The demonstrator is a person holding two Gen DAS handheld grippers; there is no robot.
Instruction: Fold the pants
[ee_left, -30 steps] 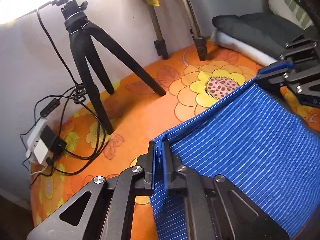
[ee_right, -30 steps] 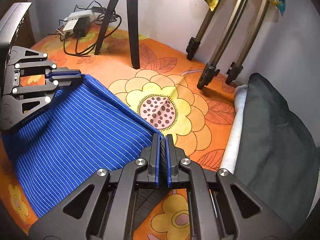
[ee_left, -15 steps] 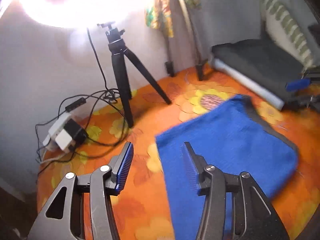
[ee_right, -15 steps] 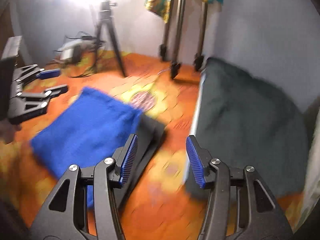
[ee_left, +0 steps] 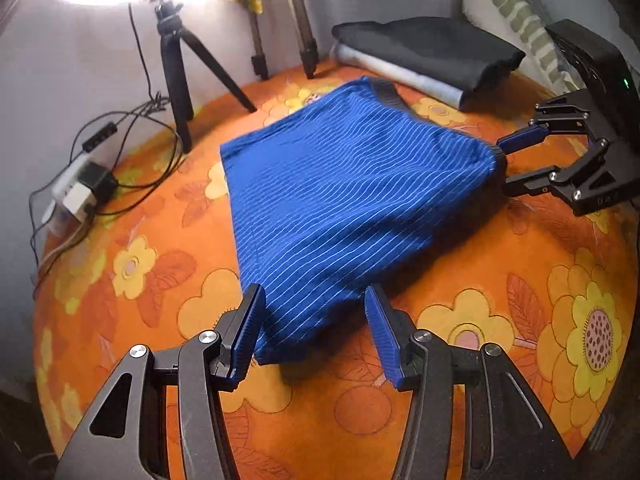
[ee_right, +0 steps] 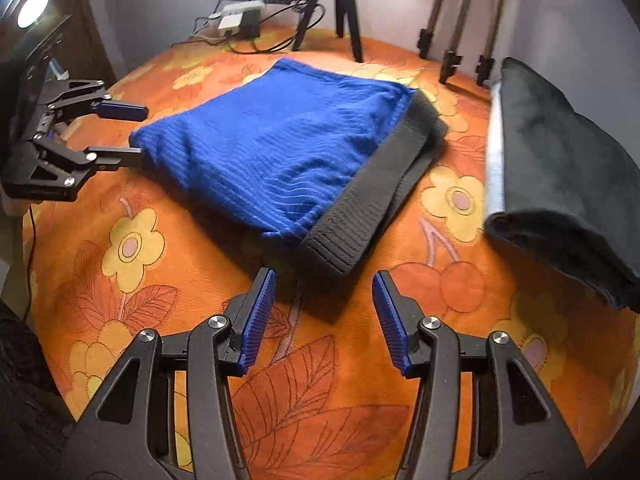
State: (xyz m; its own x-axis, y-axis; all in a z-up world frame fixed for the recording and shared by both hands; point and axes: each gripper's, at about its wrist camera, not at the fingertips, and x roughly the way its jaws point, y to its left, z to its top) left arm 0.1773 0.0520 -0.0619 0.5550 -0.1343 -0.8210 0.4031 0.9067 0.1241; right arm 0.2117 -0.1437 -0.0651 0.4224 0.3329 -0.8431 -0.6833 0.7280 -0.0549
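The blue striped pants [ee_left: 340,184] lie folded flat on the orange flowered cloth [ee_left: 132,264], with a black waistband [ee_right: 372,196] along one side. My left gripper [ee_left: 314,336] is open and empty; the near corner of the pants lies between its fingers. It also shows in the right wrist view [ee_right: 134,134], open at the pants' left corner. My right gripper [ee_right: 324,320] is open and empty, just short of the waistband corner. It also shows in the left wrist view [ee_left: 506,162], open at the pants' right edge.
A black tripod [ee_left: 180,68] with a bright lamp stands at the back, beside a power strip and cables [ee_left: 80,192]. More tripod legs [ee_right: 452,32] stand by the wall. A folded dark garment on a white one [ee_right: 560,168] lies to the right.
Both grippers were shut on the pants' top edge, holding it up. They let go, opened and pulled back; the pants now lie flat and folded.
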